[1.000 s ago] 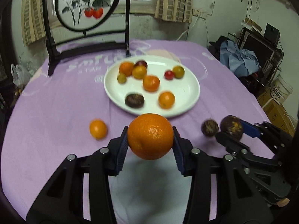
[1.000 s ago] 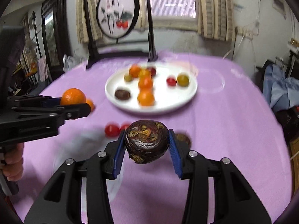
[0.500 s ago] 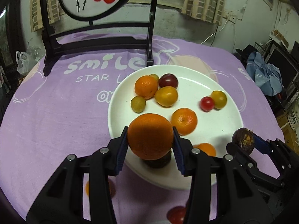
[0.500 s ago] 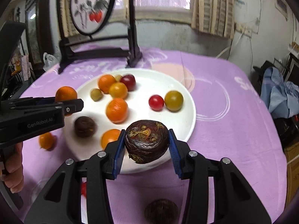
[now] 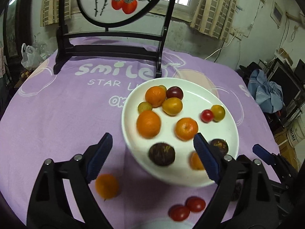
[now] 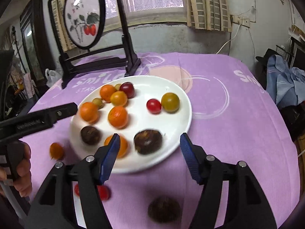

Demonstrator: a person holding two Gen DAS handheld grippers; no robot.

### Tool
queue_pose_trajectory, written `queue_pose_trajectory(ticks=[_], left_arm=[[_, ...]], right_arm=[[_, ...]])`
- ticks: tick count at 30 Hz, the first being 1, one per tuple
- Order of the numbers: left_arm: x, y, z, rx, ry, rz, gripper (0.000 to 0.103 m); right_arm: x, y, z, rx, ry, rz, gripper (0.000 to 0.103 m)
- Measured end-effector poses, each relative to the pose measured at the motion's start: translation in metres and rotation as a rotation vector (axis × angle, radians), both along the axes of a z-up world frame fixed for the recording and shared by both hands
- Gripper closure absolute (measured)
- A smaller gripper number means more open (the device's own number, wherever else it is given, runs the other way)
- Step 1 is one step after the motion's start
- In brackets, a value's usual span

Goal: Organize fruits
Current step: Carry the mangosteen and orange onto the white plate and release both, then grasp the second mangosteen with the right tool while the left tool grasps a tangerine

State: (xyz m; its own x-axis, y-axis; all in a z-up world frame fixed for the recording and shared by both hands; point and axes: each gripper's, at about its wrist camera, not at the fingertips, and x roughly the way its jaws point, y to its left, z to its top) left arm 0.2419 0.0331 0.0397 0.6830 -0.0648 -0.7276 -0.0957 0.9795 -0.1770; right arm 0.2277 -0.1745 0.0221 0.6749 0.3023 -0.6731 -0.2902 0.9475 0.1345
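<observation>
left tool (image 5: 152,156) released, jaws wide, empty | right tool (image 6: 150,156) released, empty | white plate (image 6: 183,103) on purple counter (image 6: 238,133) holds big orange (image 5: 148,123), dark passion fruit (image 6: 148,141) plus small fruits | mandarin (image 5: 106,186), two red tomatoes (image 5: 186,208), dark fruit (image 6: 164,209) on cloth off plate

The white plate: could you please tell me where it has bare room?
Bare: the right side of the white round plate, between the small red tomato and the dark brown wrinkled fruit. Crowded: its left half, with orange tangerines.
</observation>
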Motion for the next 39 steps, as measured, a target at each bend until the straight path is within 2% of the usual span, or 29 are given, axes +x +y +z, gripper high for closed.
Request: queue_pose_trajectory(ticks=[5,11,14,18,22,24,26,28,33,36,39], left_arm=[[-0.045,0.008,-0.008,-0.017,0.017,0.028,0.014],[-0.088,0.014,-0.034,-0.023,0.090,0.043,0.014],[-0.098,0.013,-0.045,-0.006,0.088,0.025,0.014],[-0.103,0.017,-0.050,0.090,0.045,0.046,0.014],[-0.102,0.028,-0.048,0.075,0.013,0.056,0.014],[-0.099,0.030,-0.049,0.074,0.020,0.058,0.014],[-0.098,0.033,-0.051,0.073,0.031,0.066,0.014],[-0.097,0.035,-0.052,0.060,0.036,0.070,0.014],[-0.095,0.035,-0.057,0.069,0.056,0.076,0.014],[-0.096,0.035,-0.059,0.094,0.053,0.081,0.014],[-0.093,0.038,-0.062,0.085,0.070,0.083,0.014]], right_arm=[[-0.039,-0.002,0.000,-0.030,-0.031,0.023,0.038],[-0.079,-0.008,-0.014,-0.178,-0.031,0.002,0.038],[-0.081,-0.015,-0.033,-0.204,0.023,-0.025,0.038],[-0.070,-0.008,-0.051,-0.227,0.078,-0.034,0.038],[-0.054,0.004,-0.061,-0.290,0.108,-0.056,0.038],[-0.046,0.001,-0.063,-0.239,0.130,-0.075,0.039],[-0.042,0.001,-0.065,-0.188,0.134,-0.065,0.051],[-0.045,0.002,-0.063,-0.194,0.111,-0.063,0.061],[-0.060,-0.003,-0.050,-0.107,0.121,-0.019,0.060],[-0.080,0.004,-0.036,-0.065,0.091,0.036,0.060],[-0.100,0.015,-0.029,-0.046,0.067,0.105,0.060]])
